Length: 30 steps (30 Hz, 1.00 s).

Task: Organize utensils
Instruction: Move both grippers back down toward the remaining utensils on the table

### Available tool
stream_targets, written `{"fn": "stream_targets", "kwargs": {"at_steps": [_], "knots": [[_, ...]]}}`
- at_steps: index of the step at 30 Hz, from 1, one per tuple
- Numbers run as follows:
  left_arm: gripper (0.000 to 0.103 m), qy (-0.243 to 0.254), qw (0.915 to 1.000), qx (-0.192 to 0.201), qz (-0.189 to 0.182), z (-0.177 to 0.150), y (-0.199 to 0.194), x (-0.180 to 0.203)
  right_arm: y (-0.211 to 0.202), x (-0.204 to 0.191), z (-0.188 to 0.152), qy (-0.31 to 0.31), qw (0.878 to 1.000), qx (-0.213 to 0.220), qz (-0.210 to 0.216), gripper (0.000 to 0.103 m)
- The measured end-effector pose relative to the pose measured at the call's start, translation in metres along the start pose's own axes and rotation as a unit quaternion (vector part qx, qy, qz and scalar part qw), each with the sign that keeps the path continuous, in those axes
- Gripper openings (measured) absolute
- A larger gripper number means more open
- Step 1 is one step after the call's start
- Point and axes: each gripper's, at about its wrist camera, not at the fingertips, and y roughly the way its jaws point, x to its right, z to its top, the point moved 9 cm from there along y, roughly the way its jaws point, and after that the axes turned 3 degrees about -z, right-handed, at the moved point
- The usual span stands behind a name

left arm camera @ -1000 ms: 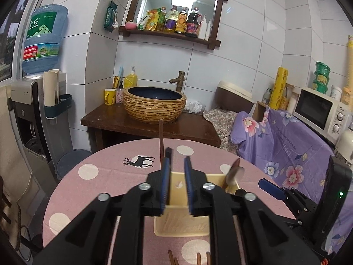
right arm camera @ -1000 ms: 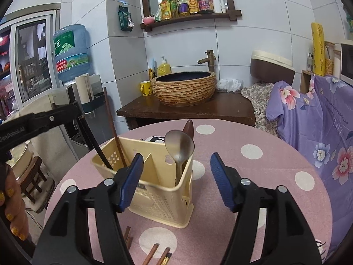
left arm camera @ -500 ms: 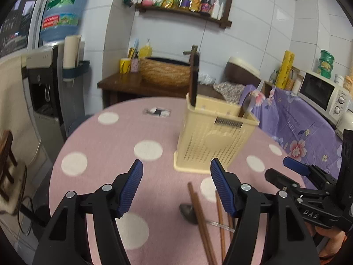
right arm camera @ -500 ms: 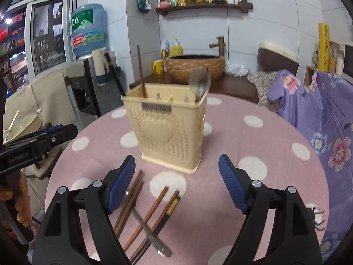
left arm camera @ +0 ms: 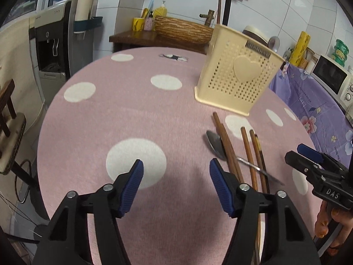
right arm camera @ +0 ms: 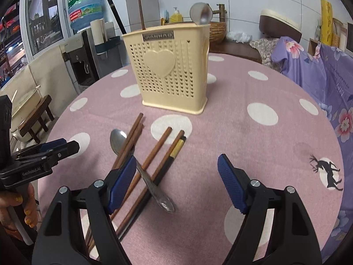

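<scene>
- Both grippers have dropped from above the cream utensil caddy (right arm camera: pixel 174 66) to low over the pink polka-dot tablecloth (left arm camera: pixel 123 114); a second ago they hung over its top rim, and now its heart-embossed front stands well ahead of them.
- The left gripper (left arm camera: pixel 176 187), nearly pinched shut a second ago, has sprung wide and its jaws are now closing a little — nothing lies between them, only cloth.
- The right gripper (right arm camera: pixel 176 183) also stands wide, its jaws closing slightly, with nothing pressed by the pads; the handle of the loose spoon (right arm camera: pixel 119 140) and two chopstick shafts pass under its left pad.
- Already sorted: one brown chopstick (right arm camera: pixel 141 11) and a metal spoon (right arm camera: pixel 201 15) stand upright in the caddy, at opposite ends.
- Still loose on the cloth in front of the caddy: the spoon lying across the brown chopsticks (right arm camera: pixel 154 154), plus a dark chopstick with a yellow band (right arm camera: pixel 176 150) beside them.
- Judgement: the drop-off looks done and a fresh pick-up is starting — the pile sits just right of the left gripper, so either hand could take it.
- The crossed spoon handle may drag a chopstick along when lifted.
</scene>
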Motion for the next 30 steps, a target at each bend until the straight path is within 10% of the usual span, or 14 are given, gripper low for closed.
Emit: {"fn": "stream_targets", "kwargs": {"at_steps": [16, 30], "knots": [[0.034, 0.025, 0.9959, -0.045, -0.074, -0.018, 0.017, 0.054, 0.006, 0.011, -0.014, 0.016, 1.000, -0.019, -0.014, 0.062], [0.018, 0.038, 0.9953, -0.065, -0.061, -0.020, 0.033, 0.065, -0.002, 0.011, -0.011, 0.021, 1.000, -0.007, -0.013, 0.061]]}}
